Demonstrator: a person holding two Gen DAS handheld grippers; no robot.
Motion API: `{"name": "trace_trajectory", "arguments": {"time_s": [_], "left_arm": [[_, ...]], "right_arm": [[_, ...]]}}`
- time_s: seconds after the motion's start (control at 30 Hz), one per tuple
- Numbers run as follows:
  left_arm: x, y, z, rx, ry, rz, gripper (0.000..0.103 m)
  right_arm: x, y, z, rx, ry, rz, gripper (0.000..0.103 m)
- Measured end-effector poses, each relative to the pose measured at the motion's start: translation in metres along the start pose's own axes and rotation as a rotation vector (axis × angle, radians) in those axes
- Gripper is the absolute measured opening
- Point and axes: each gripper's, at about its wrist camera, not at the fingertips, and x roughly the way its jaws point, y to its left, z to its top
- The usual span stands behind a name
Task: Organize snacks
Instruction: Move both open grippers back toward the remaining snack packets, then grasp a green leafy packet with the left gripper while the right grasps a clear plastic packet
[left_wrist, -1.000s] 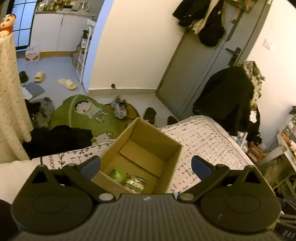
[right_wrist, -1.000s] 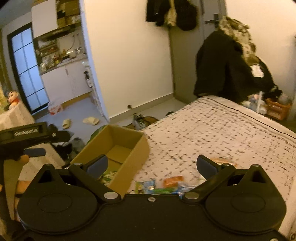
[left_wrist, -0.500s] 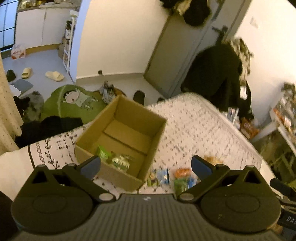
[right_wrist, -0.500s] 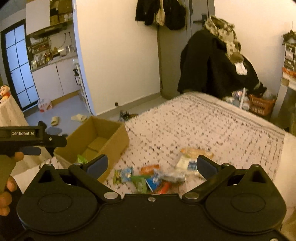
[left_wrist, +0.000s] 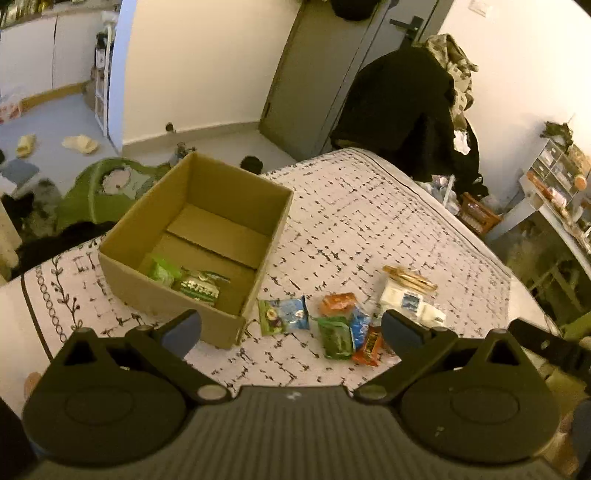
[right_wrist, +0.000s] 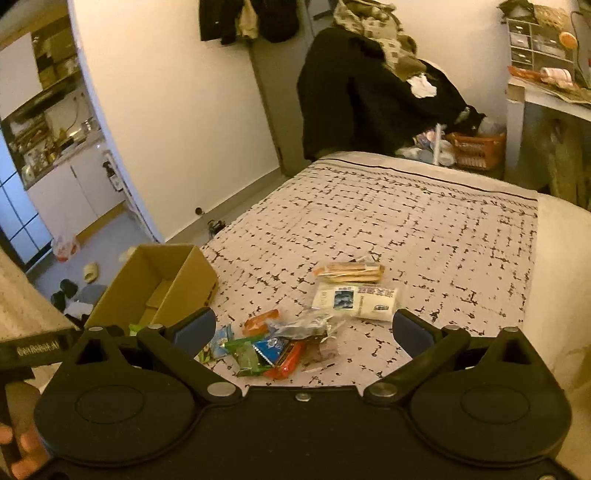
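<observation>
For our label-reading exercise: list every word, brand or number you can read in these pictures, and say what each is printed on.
"GenRobot.AI": white lettering on the black handheld gripper body at the right wrist view's left edge, slightly blurred.
Print on the white rectangular snack packet: too small to read.
Print on the red snack wrapper: too blurred.

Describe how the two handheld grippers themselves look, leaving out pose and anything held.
Both look alike. The left gripper has a black ribbed body, two round black discs, silver pivot pins and angled black fingers tipped with blue pads. The right gripper has a smooth black body with the same discs, pins and blue-tipped fingers. In the right wrist view, the left gripper's side carries white lettering, too blurred to read.
</observation>
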Motion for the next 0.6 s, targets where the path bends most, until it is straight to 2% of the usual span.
{"name": "trace_trajectory", "arguments": {"time_s": [0.07, 0.2, 0.33, 0.6], "left_arm": [[0.004, -0.007, -0.003, 0.029, -0.018, 0.026, 0.102], [0.017, -0.009, -0.007, 0.001, 0.012, -0.031, 0.100], [0.028, -0.017, -0.011, -0.003, 0.012, -0.050, 0.098], [0.057, -0.035, -0.018, -0.030, 0.048, -0.090, 0.080]], "right_arm": [[0.003, -0.003, 0.000, 0.008, 0.009, -0.016, 0.103], [0.012, -0.009, -0.002, 0.013, 0.028, -0.027, 0.103], [0.023, -0.014, -0.004, 0.018, 0.056, -0.036, 0.103], [0.038, -0.019, 0.000, -0.060, 0.078, -0.017, 0.103]]}}
